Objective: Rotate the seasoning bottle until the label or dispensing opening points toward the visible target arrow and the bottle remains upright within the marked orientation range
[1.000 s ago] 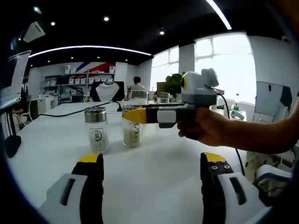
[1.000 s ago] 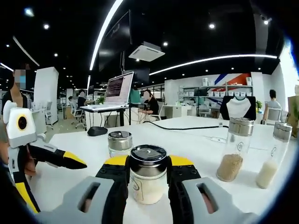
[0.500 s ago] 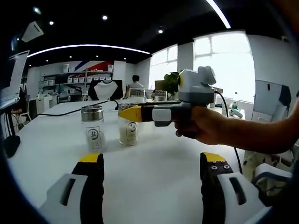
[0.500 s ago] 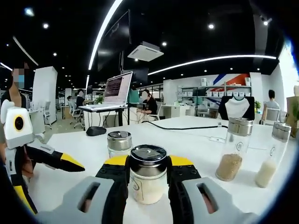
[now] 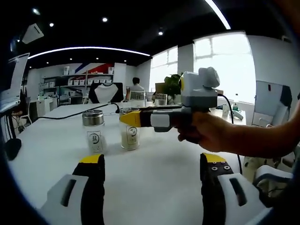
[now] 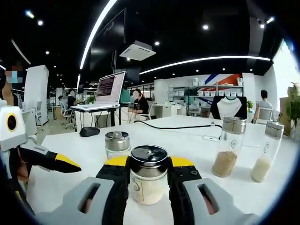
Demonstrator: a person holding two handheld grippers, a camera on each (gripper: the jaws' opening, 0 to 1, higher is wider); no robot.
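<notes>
A short seasoning jar (image 6: 148, 180) with a dark lid and white contents stands upright between my right gripper's (image 6: 148, 164) yellow-tipped jaws, which are shut on it. In the left gripper view the same right gripper (image 5: 133, 118) comes in from the right in a person's hand (image 5: 211, 133). Its tips cover the top of the white-filled jar (image 5: 129, 137). A silver-lidded jar (image 5: 94, 132) stands just left of it, and the same jar (image 6: 117, 143) sits beyond the held one. My left gripper (image 5: 152, 161) is open with only bare white table (image 5: 154, 173) between its jaws. Its yellow tip (image 6: 61, 161) shows at the left.
Two tall bottles stand at the right, one with brown grains (image 6: 228, 151) and one with white powder (image 6: 265, 151). A black cable (image 6: 178, 126) and a small black object (image 6: 88, 131) lie farther back. A laptop (image 6: 110, 88) and seated people are beyond the table.
Both views have shifted slightly with the hands. The jar stays clamped in my right gripper. The left gripper now sits a little lower and further left in the right gripper view.
</notes>
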